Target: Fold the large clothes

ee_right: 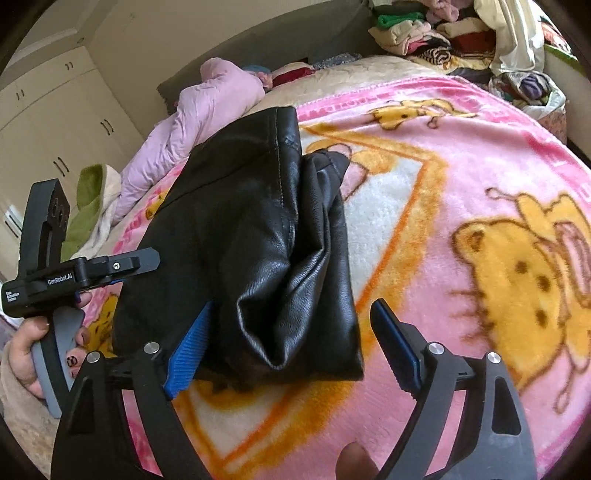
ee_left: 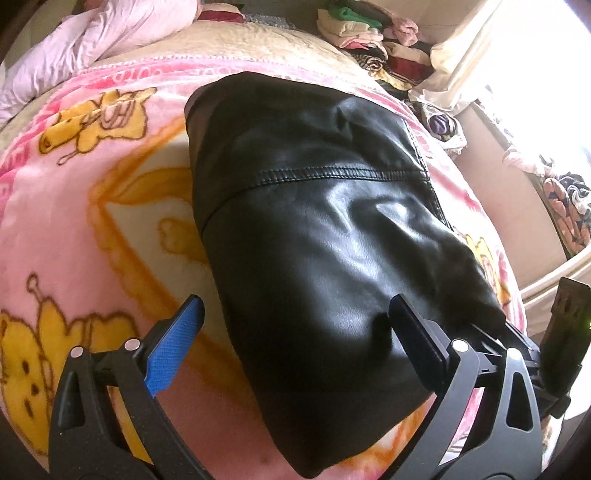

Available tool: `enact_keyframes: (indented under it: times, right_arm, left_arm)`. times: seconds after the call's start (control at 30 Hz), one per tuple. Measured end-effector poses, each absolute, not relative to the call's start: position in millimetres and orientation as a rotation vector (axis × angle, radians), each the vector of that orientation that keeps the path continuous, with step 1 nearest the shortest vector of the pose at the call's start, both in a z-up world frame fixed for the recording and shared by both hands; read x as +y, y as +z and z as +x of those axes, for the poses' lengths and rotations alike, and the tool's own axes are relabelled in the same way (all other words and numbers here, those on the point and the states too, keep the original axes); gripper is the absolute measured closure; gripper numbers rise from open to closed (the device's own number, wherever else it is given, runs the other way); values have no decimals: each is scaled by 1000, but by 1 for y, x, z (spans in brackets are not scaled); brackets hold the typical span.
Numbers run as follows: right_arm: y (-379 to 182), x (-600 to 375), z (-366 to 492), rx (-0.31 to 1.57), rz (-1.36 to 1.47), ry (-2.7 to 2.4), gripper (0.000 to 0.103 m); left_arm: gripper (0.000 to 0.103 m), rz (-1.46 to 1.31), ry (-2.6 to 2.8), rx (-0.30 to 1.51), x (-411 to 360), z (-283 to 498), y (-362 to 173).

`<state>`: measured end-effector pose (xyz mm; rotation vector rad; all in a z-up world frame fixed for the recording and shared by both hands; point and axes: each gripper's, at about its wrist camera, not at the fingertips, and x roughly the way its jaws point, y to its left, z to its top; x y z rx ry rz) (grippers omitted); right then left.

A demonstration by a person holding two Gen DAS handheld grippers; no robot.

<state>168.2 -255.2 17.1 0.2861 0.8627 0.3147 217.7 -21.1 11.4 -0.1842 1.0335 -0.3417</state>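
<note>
Folded black leather garment lying on a pink cartoon blanket, both grippers spread above its near end.

The pink blanket (ee_left: 92,221) covers the bed, with a pile of clothes (ee_left: 369,33) at the far right and a lilac quilted coat (ee_right: 207,122) at the far left. The black leather garment (ee_left: 325,240) lies folded into a long bundle in the middle of the blanket, its seams showing. The left gripper (ee_left: 295,347) has its jaws wide apart, not pressing the leather. The right gripper (ee_right: 291,347) is likewise spread, the garment's near corner between its blue pads (ee_right: 188,350) but not pinched. A hand (ee_right: 40,354) holds the left gripper's handle.
</note>
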Motion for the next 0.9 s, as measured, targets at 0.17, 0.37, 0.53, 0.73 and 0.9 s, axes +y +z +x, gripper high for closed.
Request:
enact_keyframes:
  times: [0.17, 0.37, 0.53, 0.73, 0.9]
  right_arm:
    - [22, -258, 162, 853, 280, 305, 16]
    - [24, -262, 158, 840, 271, 298, 16]
    - [6, -269, 170, 921, 341, 338, 16]
    - [2, -286, 179, 967, 496, 425, 14]
    - [26, -305, 220, 950, 604, 515, 5]
  left_arm:
    - [9, -174, -335, 1021, -24, 211, 14]
    - [9, -160, -326, 1017, -25, 206, 12]
    - [9, -195, -334, 1035, -22, 208, 2]
    - [8, -290, -388, 1073, -14, 221, -12]
    - [8, -343, -413, 1094, -9, 233, -17]
